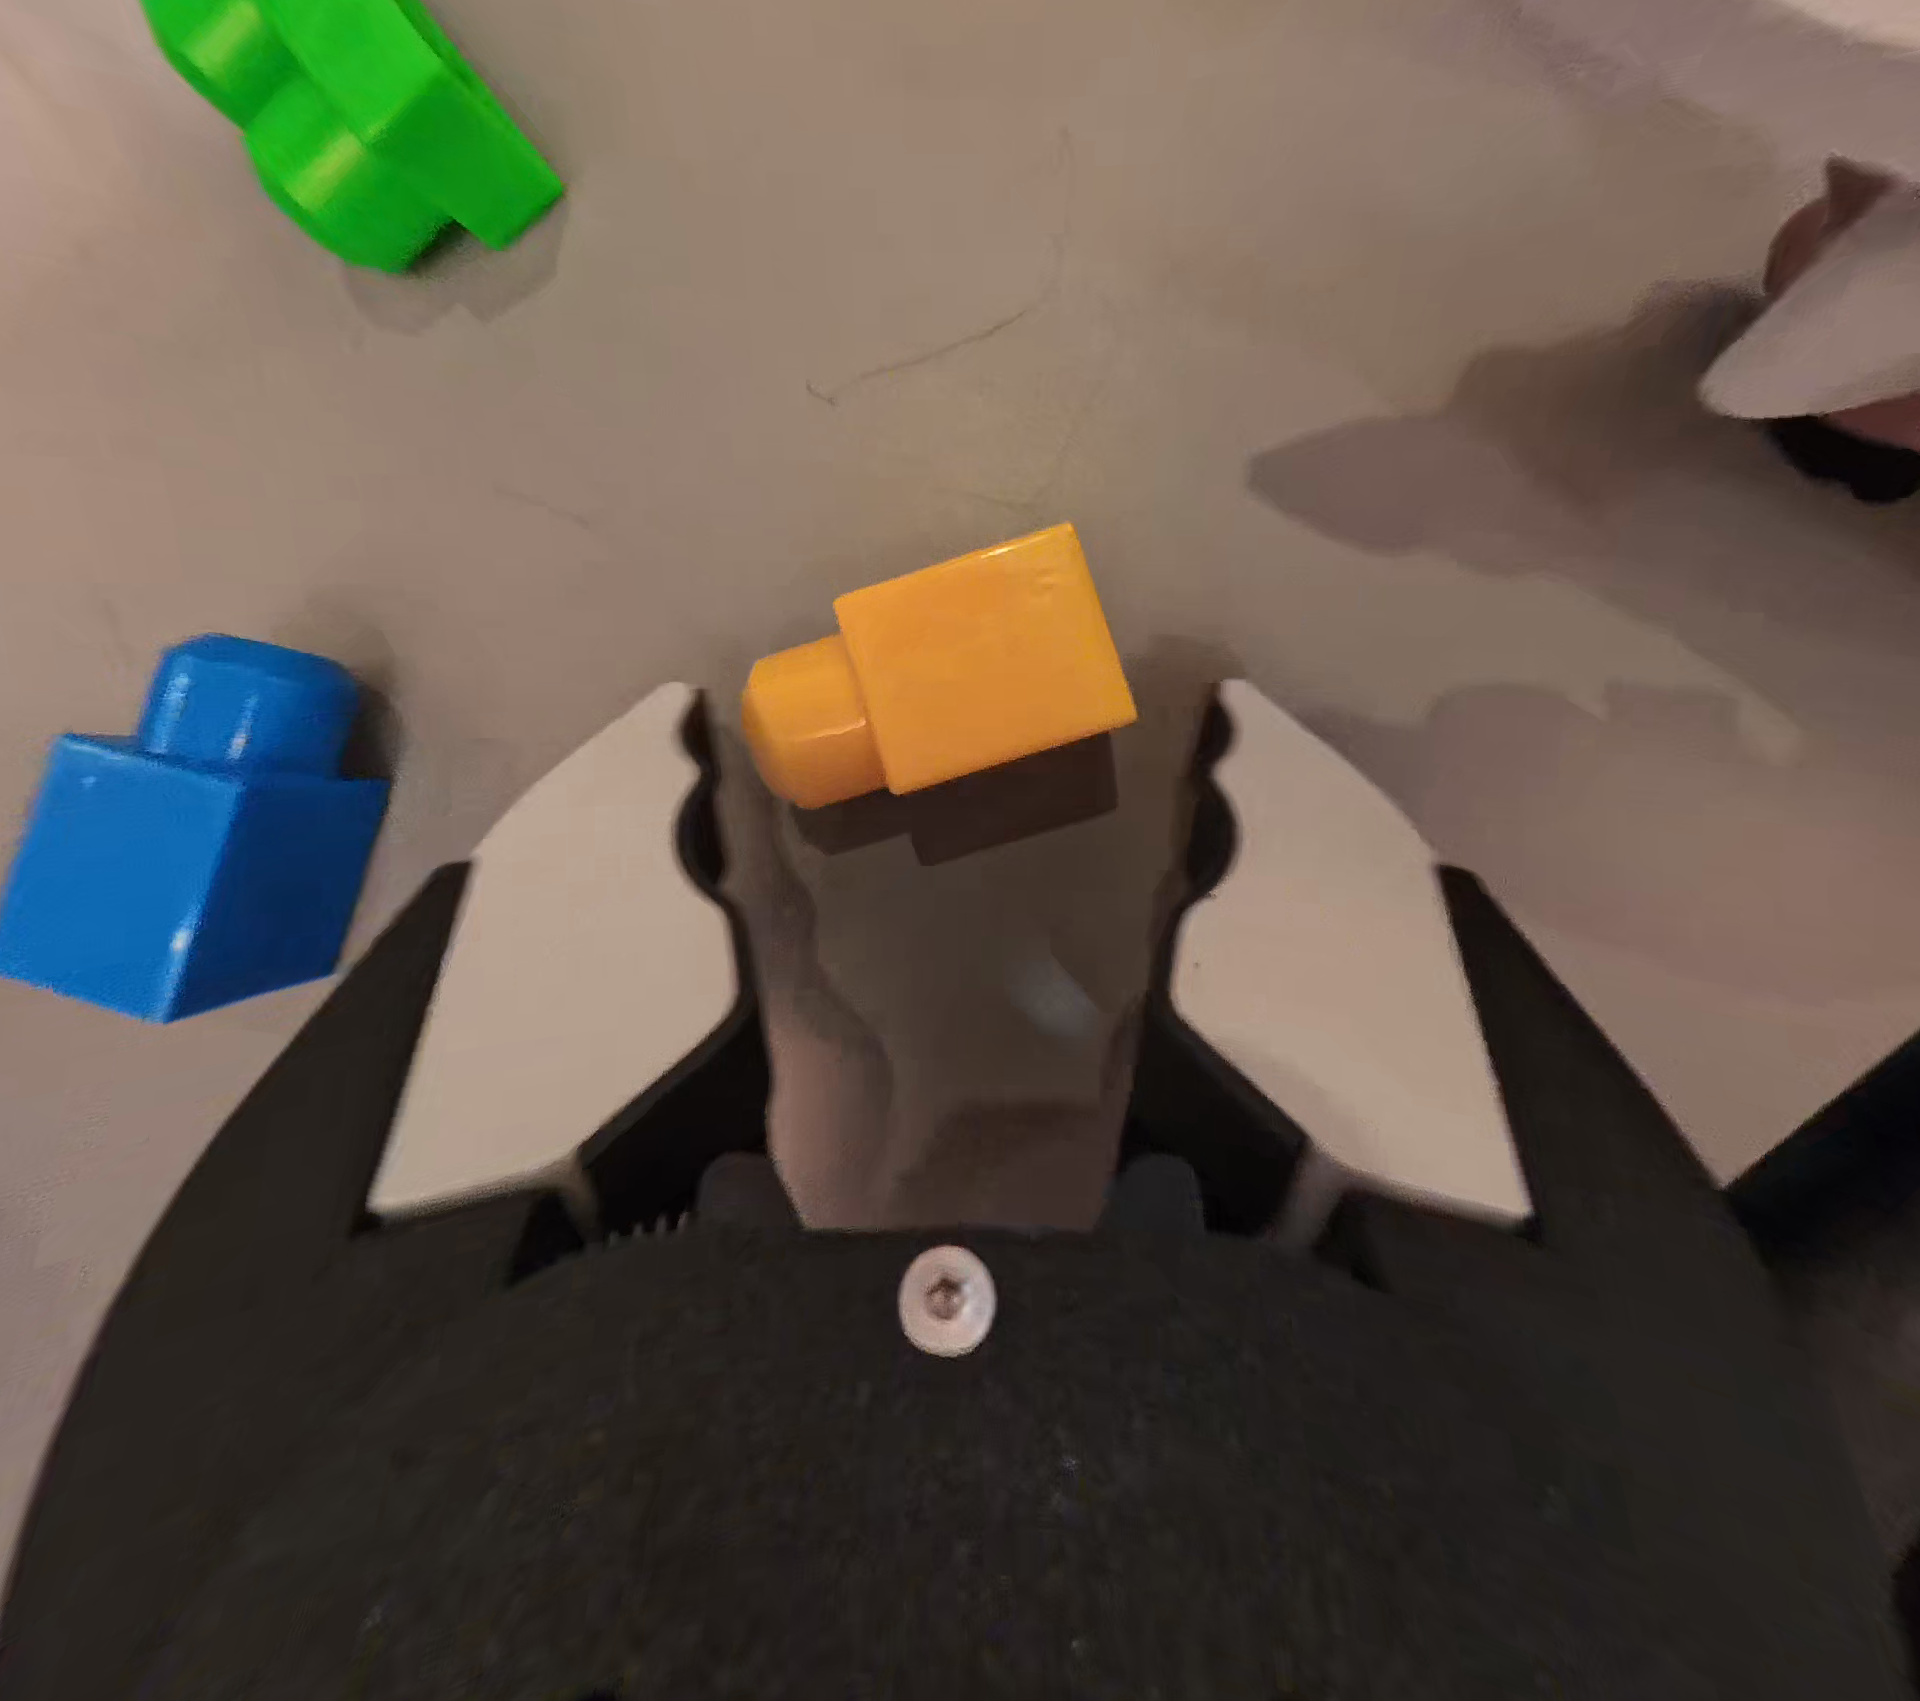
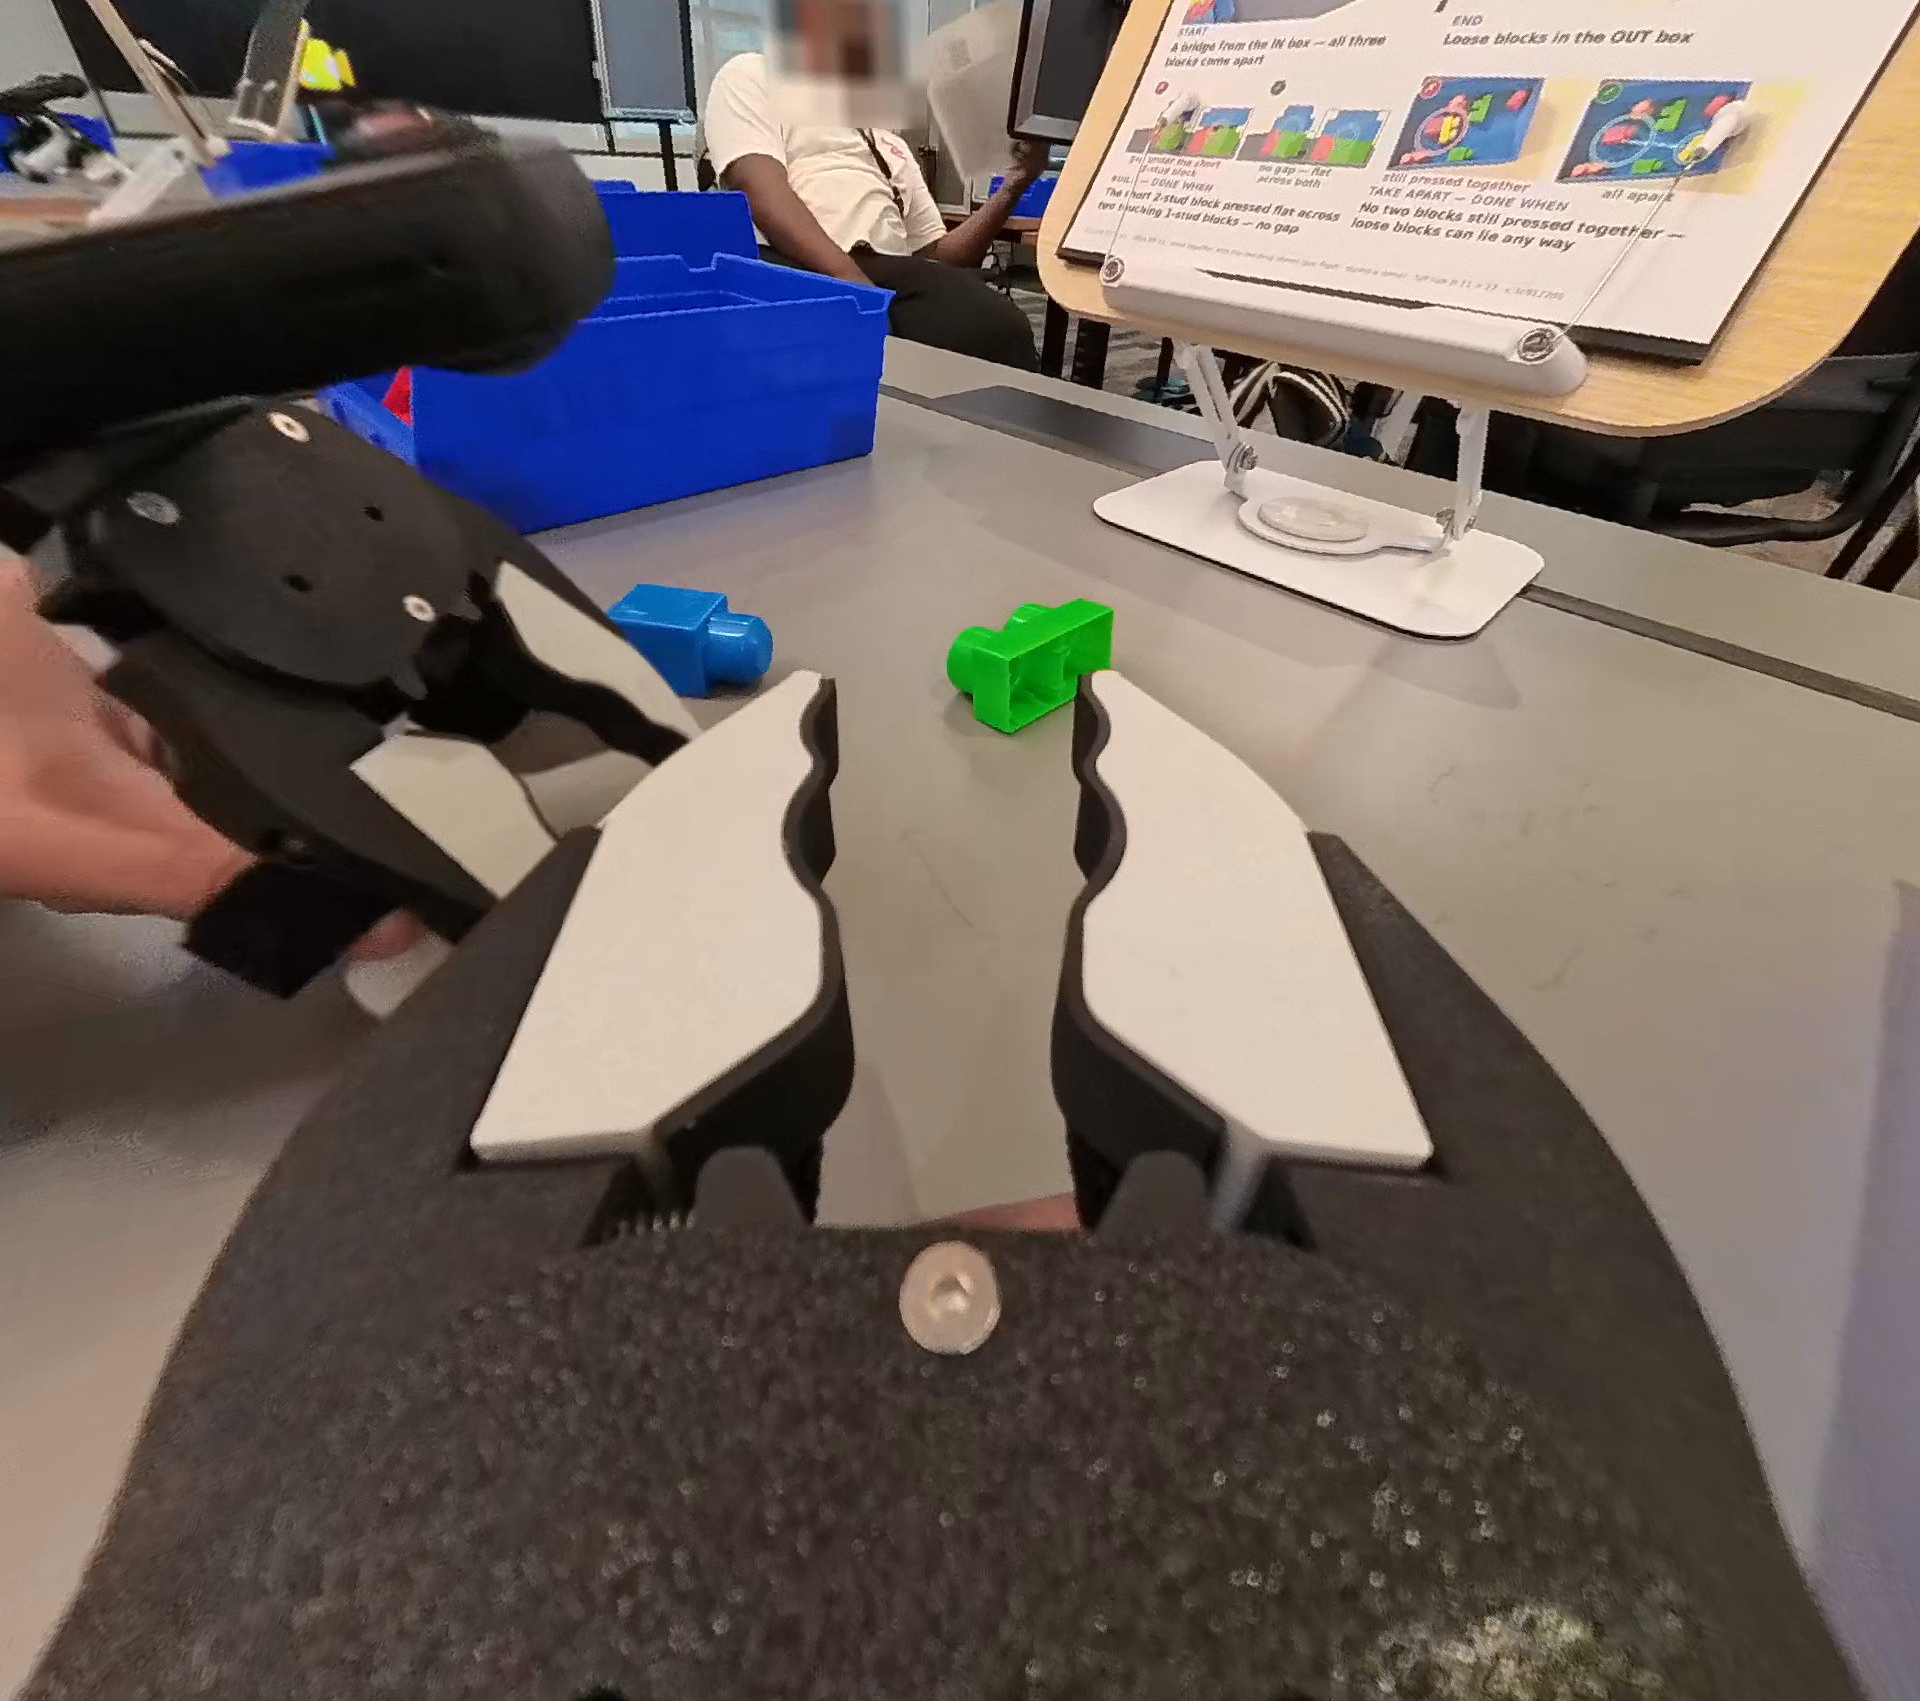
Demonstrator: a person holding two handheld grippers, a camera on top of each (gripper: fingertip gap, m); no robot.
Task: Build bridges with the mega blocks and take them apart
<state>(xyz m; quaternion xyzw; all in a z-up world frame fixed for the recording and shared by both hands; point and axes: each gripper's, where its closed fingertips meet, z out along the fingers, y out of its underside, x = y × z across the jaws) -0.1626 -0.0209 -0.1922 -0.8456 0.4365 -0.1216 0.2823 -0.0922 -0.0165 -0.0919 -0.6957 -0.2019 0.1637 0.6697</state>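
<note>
Orange block — one-stud mega block, glossy, lying on its side with the stud pointing left. It rests on the table just past the tips of the left gripper, between the lines of the two fingers and touching neither. Left gripper: jaws spread wide, empty.

Blue block — one-stud, to the left of the left gripper in its wrist view, apart from the orange one. In the right wrist view the same blue block lies on its side, stud pointing right, partly hidden behind the left gripper's fingers.

Green block — low two-stud piece, tipped on its side at the far left of the left wrist view, well apart from the other two. In the right wrist view the green block shows its hollow underside and lies just beyond the tips of the right gripper. Right gripper: jaws moderately parted, empty, held low over the table.

No two blocks are joined.

Table — smooth grey top with faint scratches.

Blue bins — stand at the far left edge of the table. A white stand at the right rear carries a tilted board with a printed instruction sheet.

Room — dark screens and windows behind; a seated person in a pale shirt beyond the table. A hand grips the left gripper's handle.
</note>
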